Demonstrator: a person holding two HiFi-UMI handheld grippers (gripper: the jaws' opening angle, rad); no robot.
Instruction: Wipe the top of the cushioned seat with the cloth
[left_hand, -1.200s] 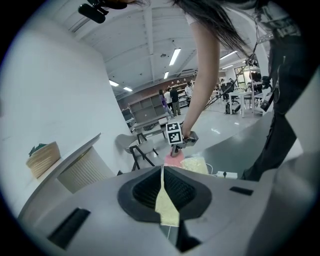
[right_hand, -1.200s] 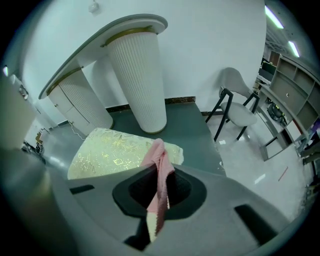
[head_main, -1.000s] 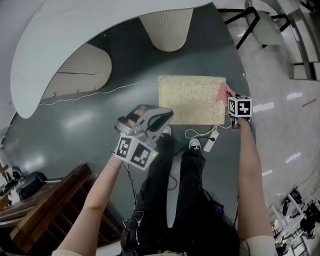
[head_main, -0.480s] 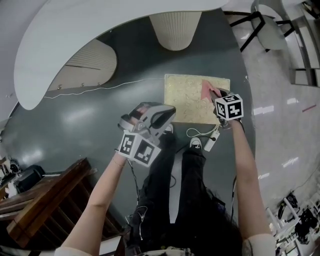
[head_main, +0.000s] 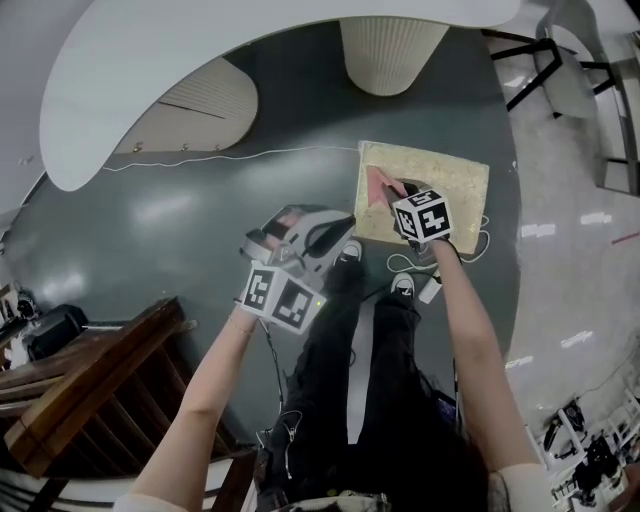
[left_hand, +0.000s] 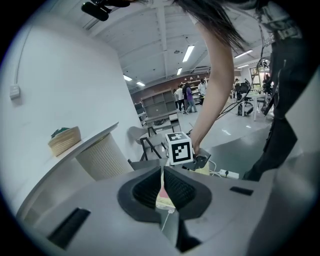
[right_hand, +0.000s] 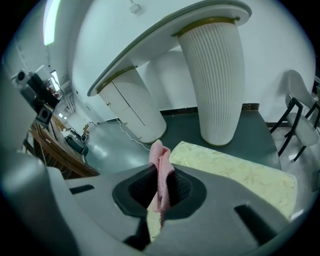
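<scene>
The right tool (right_hand: 161, 190) is clamped on the pink cloth (right_hand: 159, 160); only its own view shows this grip. The cushioned seat (right_hand: 235, 172) lies beneath it. The left tool (left_hand: 163, 186), jaws together, holds nothing.

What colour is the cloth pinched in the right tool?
The cloth is pink, clearest in the right gripper view.

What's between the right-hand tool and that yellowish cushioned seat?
A pink cloth, held in the jaws of the right gripper, lies on the seat. The head view shows it.
</scene>
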